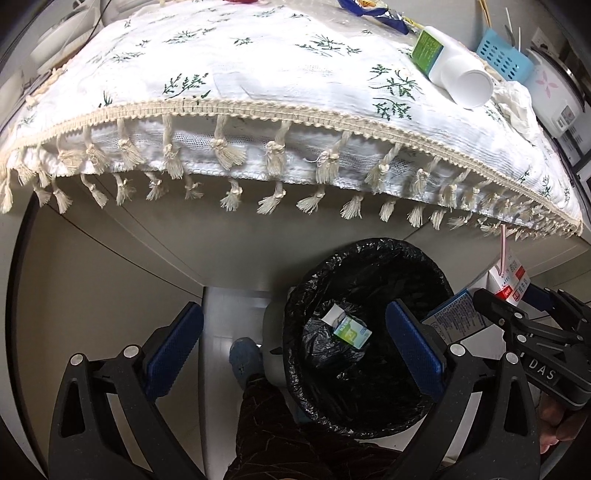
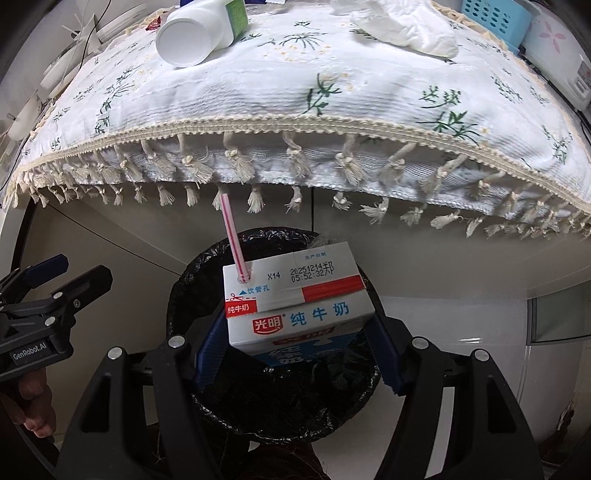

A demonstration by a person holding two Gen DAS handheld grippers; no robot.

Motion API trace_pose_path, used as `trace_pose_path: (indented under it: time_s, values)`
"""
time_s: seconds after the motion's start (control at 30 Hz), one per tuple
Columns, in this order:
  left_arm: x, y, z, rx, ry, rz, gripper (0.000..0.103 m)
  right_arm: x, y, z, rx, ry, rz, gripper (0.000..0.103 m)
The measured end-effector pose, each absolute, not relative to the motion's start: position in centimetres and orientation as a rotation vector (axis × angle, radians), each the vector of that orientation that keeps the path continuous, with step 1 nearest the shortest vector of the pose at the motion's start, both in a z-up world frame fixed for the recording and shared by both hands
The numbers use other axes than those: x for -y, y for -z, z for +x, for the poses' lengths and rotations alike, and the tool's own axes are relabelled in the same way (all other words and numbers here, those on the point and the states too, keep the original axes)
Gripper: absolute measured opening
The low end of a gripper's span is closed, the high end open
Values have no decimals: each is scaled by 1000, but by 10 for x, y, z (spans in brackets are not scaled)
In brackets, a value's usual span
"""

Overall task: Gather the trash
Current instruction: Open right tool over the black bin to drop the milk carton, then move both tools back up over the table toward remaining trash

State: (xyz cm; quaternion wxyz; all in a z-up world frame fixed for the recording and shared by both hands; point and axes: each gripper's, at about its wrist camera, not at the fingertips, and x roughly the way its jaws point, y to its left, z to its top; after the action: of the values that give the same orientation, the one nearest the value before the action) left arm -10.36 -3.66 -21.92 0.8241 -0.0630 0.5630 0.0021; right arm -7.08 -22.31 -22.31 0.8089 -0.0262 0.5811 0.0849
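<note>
Right gripper (image 2: 295, 354) nearest the lens, its blue pads clamped on either side of a blue-and-white milk carton (image 2: 295, 306); carton upright, red band across the top, pink-striped straw (image 2: 231, 236) standing out of the hole at its left corner. Carton hangs directly over the bin (image 2: 184, 295), which is lined with a black bag; the carton is above the rim, not yet inside. In the left wrist view the left gripper (image 1: 295, 343) stands wide apart with nothing between its pads, positioned above the same bin's near-left side. Bin already holds one small green-and-white carton (image 1: 352, 330) lying on the liner at the bottom. Right gripper and the milk carton show at the right edge of that view, just beside the bin rim. Behind and above: surface covered with a white cloth (image 1: 258, 74) printed with green sprigs, tasselled fringe hanging along the front edge. On the cloth, a white bottle (image 1: 458, 74) with a green label lying on its side, a crumpled white tissue (image 2: 406, 29) near it, a blue basket (image 1: 504, 59) at the far right. A person's foot in a blue shoe (image 1: 243, 358) on the floor beside the bin.
</note>
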Motion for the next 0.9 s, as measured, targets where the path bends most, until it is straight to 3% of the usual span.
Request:
trace_pose_path:
  time_s: [0.27, 0.63, 0.9]
  values:
    - [37, 212, -102, -1197, -6, -122, 97, 215, 216, -71, -1220, -165, -48, 88]
    - [52, 187, -101, -1208, 25, -102, 97, 244, 174, -81, -1183, -113, -30, 93]
    - [69, 134, -101, -1168, 70, -76, 97, 268, 123, -84, -1137, -101, -8, 93]
